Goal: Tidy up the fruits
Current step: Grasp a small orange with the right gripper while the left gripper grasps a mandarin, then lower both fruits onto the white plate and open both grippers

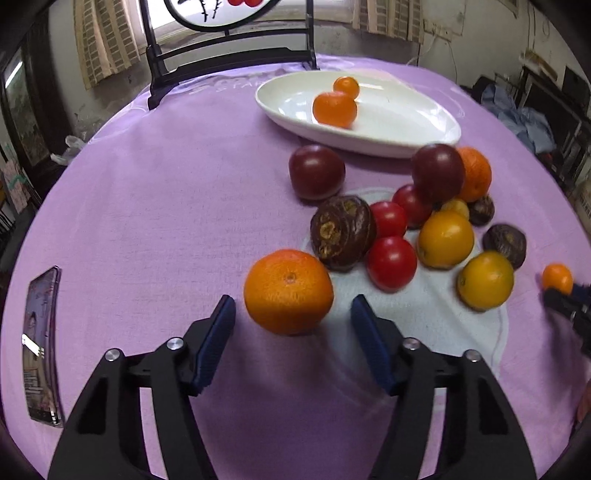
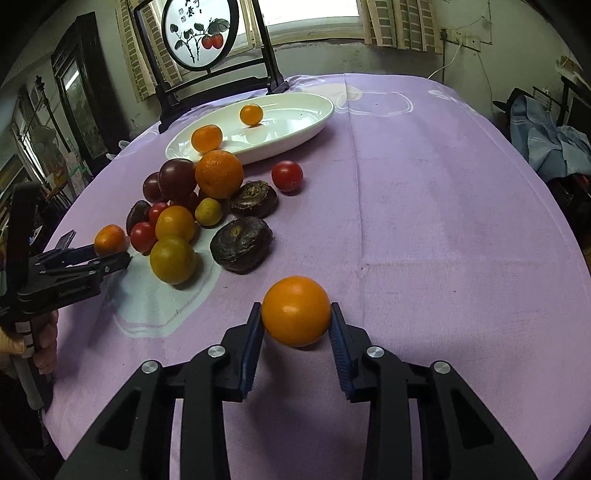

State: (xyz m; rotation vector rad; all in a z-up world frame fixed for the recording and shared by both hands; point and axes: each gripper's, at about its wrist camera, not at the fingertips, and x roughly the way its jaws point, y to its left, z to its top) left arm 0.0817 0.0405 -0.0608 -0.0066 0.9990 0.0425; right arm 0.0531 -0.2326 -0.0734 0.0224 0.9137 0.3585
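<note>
A mandarin orange (image 1: 288, 291) lies on the purple cloth between the fingers of my left gripper (image 1: 292, 314), which is open, with a gap at each pad. The right wrist view shows the same orange (image 2: 109, 240) at the left gripper (image 2: 103, 251). My right gripper (image 2: 295, 321) is shut on a smooth orange fruit (image 2: 295, 312), both blue pads pressing its sides. In the left wrist view that fruit (image 1: 557, 278) and the right gripper (image 1: 565, 299) sit at the right edge. A white oval plate (image 1: 369, 142) (image 2: 321, 118) at the back holds two small oranges.
Between plate and grippers lies a loose pile: dark plums (image 1: 316, 171), red tomatoes (image 1: 391, 262), yellow-orange fruits (image 1: 446, 240) and wrinkled brown fruits (image 2: 242, 249). A phone (image 1: 40, 347) lies at the left. A framed ornament on a black stand (image 2: 199, 33) rises behind the plate. A person's hand (image 2: 44, 343) holds the left gripper.
</note>
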